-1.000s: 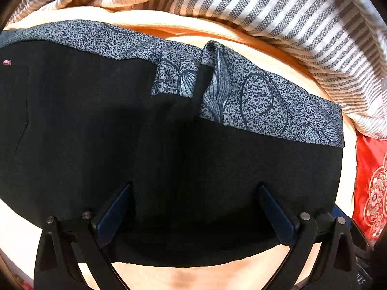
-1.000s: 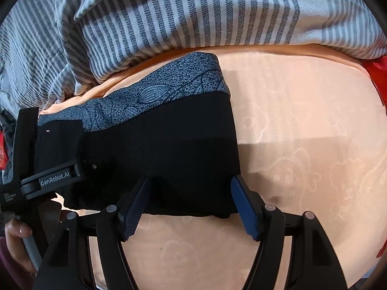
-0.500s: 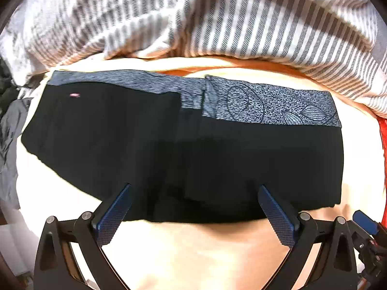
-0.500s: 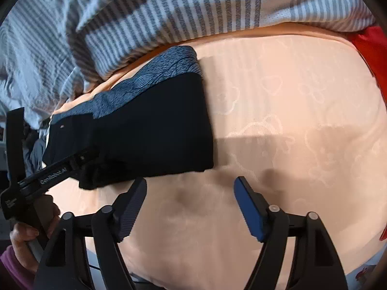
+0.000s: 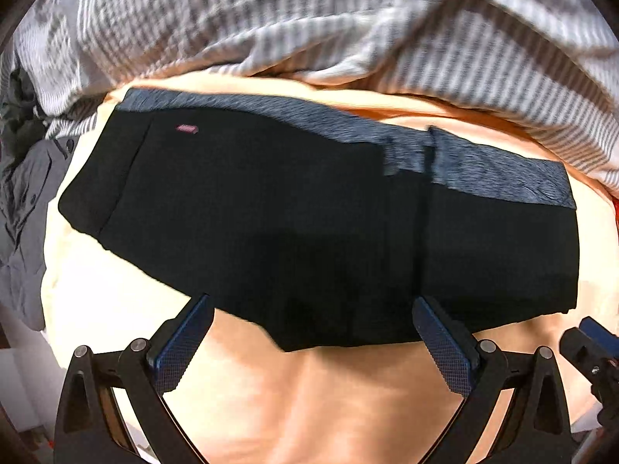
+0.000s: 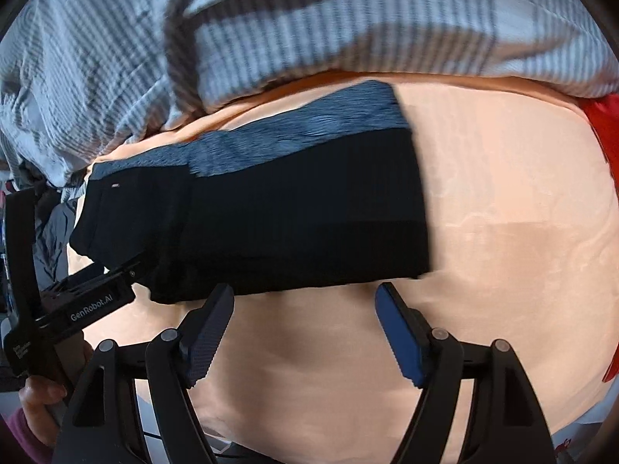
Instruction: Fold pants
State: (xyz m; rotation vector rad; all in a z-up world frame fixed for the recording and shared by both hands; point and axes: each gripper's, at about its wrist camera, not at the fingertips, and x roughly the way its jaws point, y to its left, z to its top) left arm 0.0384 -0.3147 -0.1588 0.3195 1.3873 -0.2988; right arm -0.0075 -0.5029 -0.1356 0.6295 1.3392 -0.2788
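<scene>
Pants: the black pants lay flat on the peach sheet, already doubled over, with the grey patterned waistband along the far edge and one folded layer overlapping the rest near the middle.
Lie of the fold: you left the stack stretched sideways, edges roughly squared, probably so a last fold across its length would land evenly.
Left gripper: your left gripper hung just above the near hem with its fingers spread wide and nothing between the pads; it looked clear of the cloth.
Right gripper: your right gripper sat over bare sheet just beside the near right corner of the pants, its jaws having just been opening, empty between them.
Why apart: both tools looked freed from the fabric, likely so you could judge the fold and pick fresh grasp points.
Surroundings: a striped blanket was bunched beyond the waistband, grey clothing lay at the left, and red fabric showed at the right edge.
Your hand: fingers gripped the left tool's handle.
</scene>
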